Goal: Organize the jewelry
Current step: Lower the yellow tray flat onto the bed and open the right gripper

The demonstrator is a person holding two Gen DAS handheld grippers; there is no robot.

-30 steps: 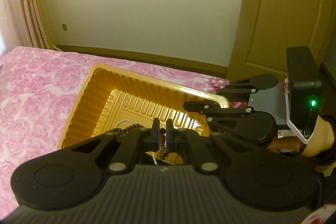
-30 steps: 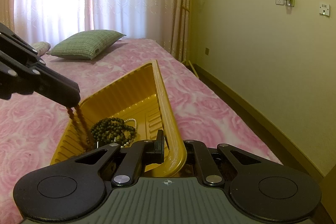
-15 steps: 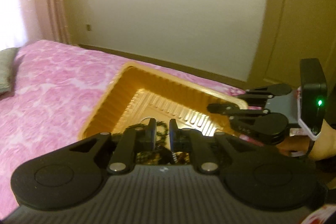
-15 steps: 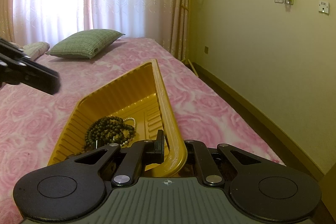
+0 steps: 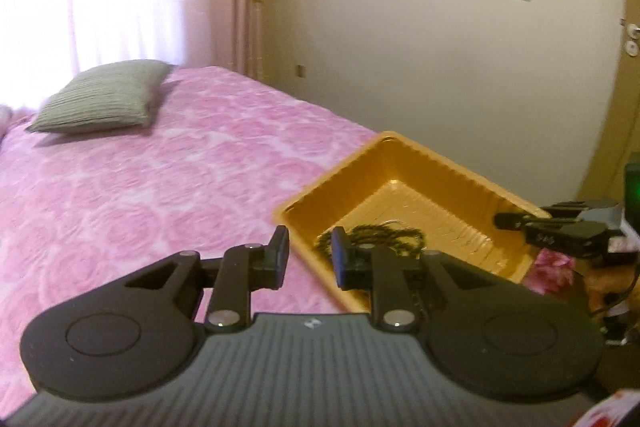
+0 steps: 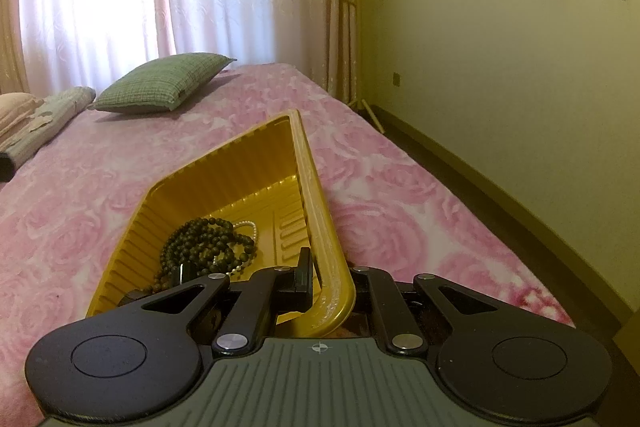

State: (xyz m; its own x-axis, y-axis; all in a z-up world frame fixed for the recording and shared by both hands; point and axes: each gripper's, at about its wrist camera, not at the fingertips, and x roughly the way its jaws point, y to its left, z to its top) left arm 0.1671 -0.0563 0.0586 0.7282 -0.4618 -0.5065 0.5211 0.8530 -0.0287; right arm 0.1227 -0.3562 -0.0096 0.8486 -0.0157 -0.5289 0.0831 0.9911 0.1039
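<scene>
Between the fingers of the right gripper [image 6: 326, 283] sits the near corner of the yellow tray [image 6: 316, 187]; they are closed on its rim, one finger inside the wall and the other outside and mostly hidden behind it. That grip holds the tray steady on the pink bed [image 6: 400, 195], close to the bed's right edge beside the wall. The left gripper [image 5: 307, 257] has its fingers spread apart with nothing between them, and it hangs above the bed just off the tray's left rim.

Inside the tray, toward the held corner, lies a heap of dark beads [image 6: 204, 241] with a strand of white pearls [image 6: 250, 227] tucked against it. From the left wrist view the beads [image 5: 376, 237] show as a dark tangle on the tray floor [image 5: 432, 195].

Judging by this, at least two pieces are already collected in the tray. No other jewelry shows on the bedspread in either view, though much of the bed lies outside the frames, so whether more remains to be gathered cannot be told. The green pillow [image 6: 164, 83] rests well apart at the head of the bed.
</scene>
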